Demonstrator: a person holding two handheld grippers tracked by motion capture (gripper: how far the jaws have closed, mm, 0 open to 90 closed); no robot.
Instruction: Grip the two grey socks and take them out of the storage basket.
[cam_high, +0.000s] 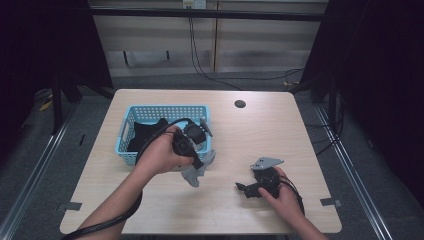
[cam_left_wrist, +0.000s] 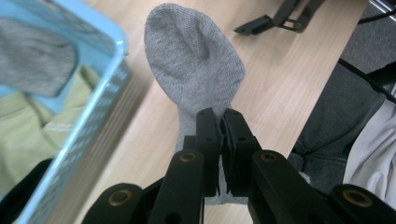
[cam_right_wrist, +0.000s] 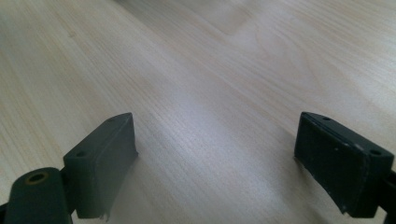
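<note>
A grey sock (cam_left_wrist: 194, 65) hangs from my left gripper (cam_left_wrist: 221, 122), whose jaws are shut on its cuff end. In the high view the same sock (cam_high: 199, 171) dangles just right of the blue basket (cam_high: 124, 135), under the left gripper (cam_high: 200, 162) held above the table. My right gripper (cam_high: 243, 189) rests low near the table's front right; in its own view the right gripper (cam_right_wrist: 217, 149) stands open, with bare wood between the jaws.
The basket holds dark clothing (cam_high: 150, 132); the left gripper view shows a grey item (cam_left_wrist: 37, 60) and a yellow-green cloth (cam_left_wrist: 28, 135) inside it. A round hole (cam_high: 240, 104) marks the wooden table (cam_high: 270, 135) at the back.
</note>
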